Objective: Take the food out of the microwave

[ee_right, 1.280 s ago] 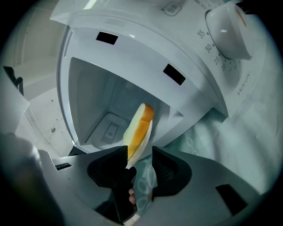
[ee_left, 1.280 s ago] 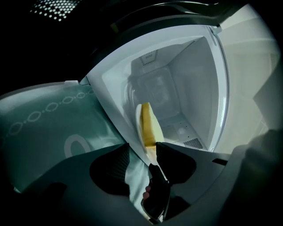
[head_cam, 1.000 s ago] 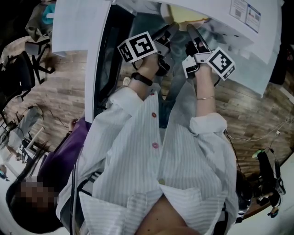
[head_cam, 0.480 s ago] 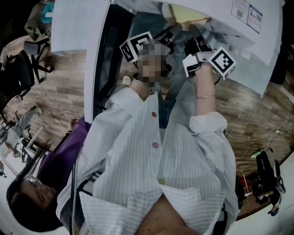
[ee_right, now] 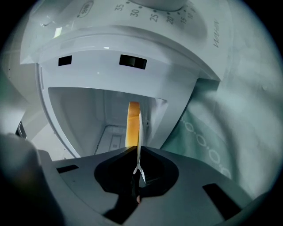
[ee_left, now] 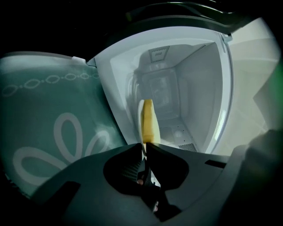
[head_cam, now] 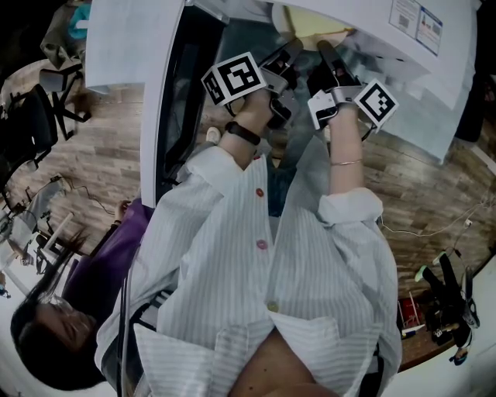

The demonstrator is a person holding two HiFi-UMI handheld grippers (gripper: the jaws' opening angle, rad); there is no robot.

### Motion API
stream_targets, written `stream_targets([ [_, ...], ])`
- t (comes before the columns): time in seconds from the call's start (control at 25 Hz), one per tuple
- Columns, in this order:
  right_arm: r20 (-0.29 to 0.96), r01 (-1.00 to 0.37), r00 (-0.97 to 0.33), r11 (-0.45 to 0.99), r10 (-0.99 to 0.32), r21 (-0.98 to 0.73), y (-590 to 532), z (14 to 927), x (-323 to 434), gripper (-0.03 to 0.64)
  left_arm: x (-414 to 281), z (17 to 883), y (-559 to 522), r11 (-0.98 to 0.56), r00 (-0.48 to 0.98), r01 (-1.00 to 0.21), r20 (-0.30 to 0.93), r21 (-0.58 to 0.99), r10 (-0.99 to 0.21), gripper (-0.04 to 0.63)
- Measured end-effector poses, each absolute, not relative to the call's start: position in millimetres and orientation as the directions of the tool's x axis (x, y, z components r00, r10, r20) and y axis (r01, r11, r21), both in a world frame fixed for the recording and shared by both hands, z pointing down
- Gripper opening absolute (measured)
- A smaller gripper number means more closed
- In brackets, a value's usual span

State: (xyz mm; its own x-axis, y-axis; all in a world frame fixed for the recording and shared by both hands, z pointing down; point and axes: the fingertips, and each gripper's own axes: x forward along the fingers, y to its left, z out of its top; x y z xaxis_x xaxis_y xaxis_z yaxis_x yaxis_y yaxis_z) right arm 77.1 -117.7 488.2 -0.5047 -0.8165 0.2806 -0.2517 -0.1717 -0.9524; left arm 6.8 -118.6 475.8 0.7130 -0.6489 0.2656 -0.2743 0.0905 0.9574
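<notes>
Head view, left to right: the white microwave's [head_cam: 403, 46] open, dark-windowed door [head_cam: 124, 39], then the left gripper [head_cam: 293, 48] and right gripper [head_cam: 322, 48] reaching into its cavity. Both have just been closing, and each pair of jaws now pinches an edge of the flat, pale yellow food [head_cam: 311, 23], which sits inside the opening.

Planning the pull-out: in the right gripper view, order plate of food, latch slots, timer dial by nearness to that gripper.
1. Plate of food: in the right gripper, whose jaws just closed on its rim.
2. Latch slots: just above it.
3. Timer dial: top edge, beyond.
</notes>
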Motion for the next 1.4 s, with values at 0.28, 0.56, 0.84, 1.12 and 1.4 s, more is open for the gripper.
stream_targets([
  [0.28, 0.269, -0.206, -0.502, -0.188, -0.822, -0.960, -117.7, 489.4, 75.8, 0.041, 5.2, 477.4, -119.1, 0.113, 0.704, -0.260, 0.268, 0.959, -0.658, 0.031],
  [0.56, 0.266, -0.185, -0.499, -0.198, -0.825, -0.963, -116.7, 491.6, 76.2, 0.040, 5.5, 479.7, -118.2, 0.127, 0.703, -0.248, 0.269, 0.960, -0.658, 0.028],
  [0.84, 0.260, -0.174, -0.498, -0.198, -0.827, -0.965, -115.6, 491.1, 75.8, 0.040, 5.4, 478.8, -117.6, 0.125, 0.706, -0.246, 0.266, 0.961, -0.657, 0.026],
  [1.12, 0.256, -0.180, -0.496, -0.190, -0.830, -0.965, -114.7, 484.7, 74.8, 0.040, 4.0, 472.6, -116.7, 0.117, 0.706, -0.243, 0.258, 0.963, -0.660, 0.026],
  [1.4, 0.255, -0.179, -0.490, -0.190, -0.833, -0.965, -115.9, 483.3, 75.3, 0.040, 4.2, 471.1, -118.2, 0.116, 0.706, -0.244, 0.258, 0.963, -0.659, 0.026],
])
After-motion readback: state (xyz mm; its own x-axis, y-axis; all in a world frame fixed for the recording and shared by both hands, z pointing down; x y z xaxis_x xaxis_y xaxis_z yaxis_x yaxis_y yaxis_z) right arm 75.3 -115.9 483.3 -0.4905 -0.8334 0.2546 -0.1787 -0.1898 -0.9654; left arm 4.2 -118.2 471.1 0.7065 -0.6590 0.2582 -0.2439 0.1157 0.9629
